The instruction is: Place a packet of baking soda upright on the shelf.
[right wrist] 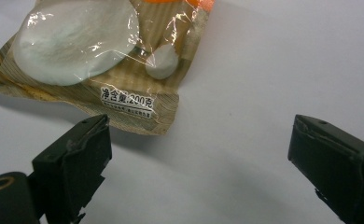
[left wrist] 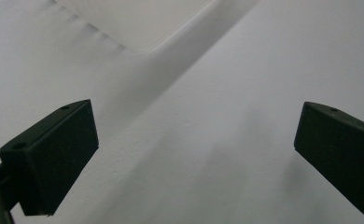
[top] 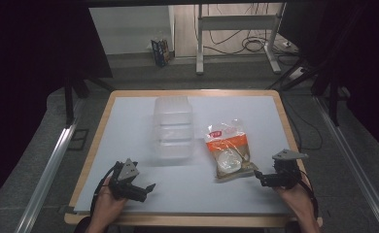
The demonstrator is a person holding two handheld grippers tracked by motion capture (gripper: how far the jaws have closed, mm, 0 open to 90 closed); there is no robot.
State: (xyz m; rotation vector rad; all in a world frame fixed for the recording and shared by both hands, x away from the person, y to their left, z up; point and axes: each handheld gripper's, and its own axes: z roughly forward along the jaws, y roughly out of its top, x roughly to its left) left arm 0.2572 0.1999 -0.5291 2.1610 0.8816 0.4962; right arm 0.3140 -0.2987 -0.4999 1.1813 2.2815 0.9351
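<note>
The clear tub (top: 173, 127) sits beside my snack packet (top: 229, 148). My right gripper (right wrist: 199, 154) gapes wide just short of the packet's corner, and my left gripper (left wrist: 194, 154) hovers wide, both holding nothing.

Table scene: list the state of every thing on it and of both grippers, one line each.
Snack bag: sealed, lying flat on the table, not held.
Clear container: on the table, untouched; lid state unclear.
Left gripper: open, nothing between its fingers.
Right gripper: open, beside the bag's near corner, not gripping.
</note>
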